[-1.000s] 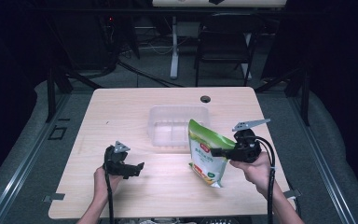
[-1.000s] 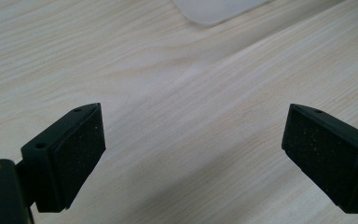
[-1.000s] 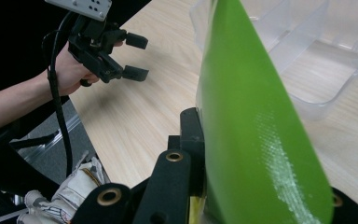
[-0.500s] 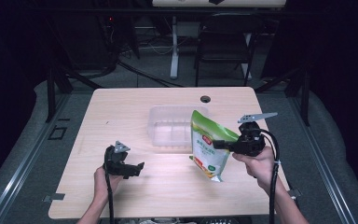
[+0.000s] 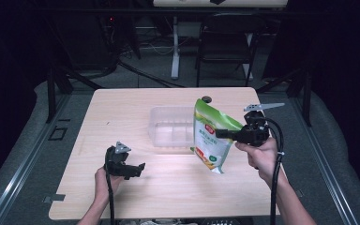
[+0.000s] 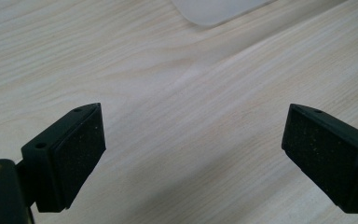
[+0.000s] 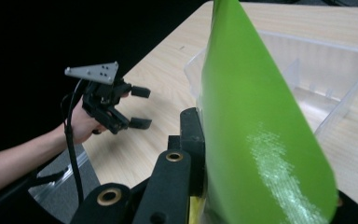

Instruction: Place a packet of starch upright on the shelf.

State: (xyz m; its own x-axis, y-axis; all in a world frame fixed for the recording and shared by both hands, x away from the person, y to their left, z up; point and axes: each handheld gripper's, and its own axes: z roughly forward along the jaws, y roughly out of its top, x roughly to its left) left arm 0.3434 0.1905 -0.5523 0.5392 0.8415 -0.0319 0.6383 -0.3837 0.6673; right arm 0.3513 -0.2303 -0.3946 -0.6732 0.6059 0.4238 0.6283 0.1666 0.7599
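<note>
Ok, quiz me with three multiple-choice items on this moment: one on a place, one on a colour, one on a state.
1. Where is the clear tub?
A. mid-table, beside the pouch
B. on the floor
C. in the left gripper

2. What colour is most of the pouch?
A. red
B. green
C. blue

3. How is the left gripper?
A. shut on the pouch
B. shut on the tub
C. open, holding nothing

Answers: 1 A, it sits on the table; 2 B, green shows front and back; 3 C, its jaws stand wide apart while the right gripper clamps the pouch.

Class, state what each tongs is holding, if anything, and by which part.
Right tongs clamp the green pouch at its right side edge, lifted off the table. Left tongs are open, holding nothing.
</note>
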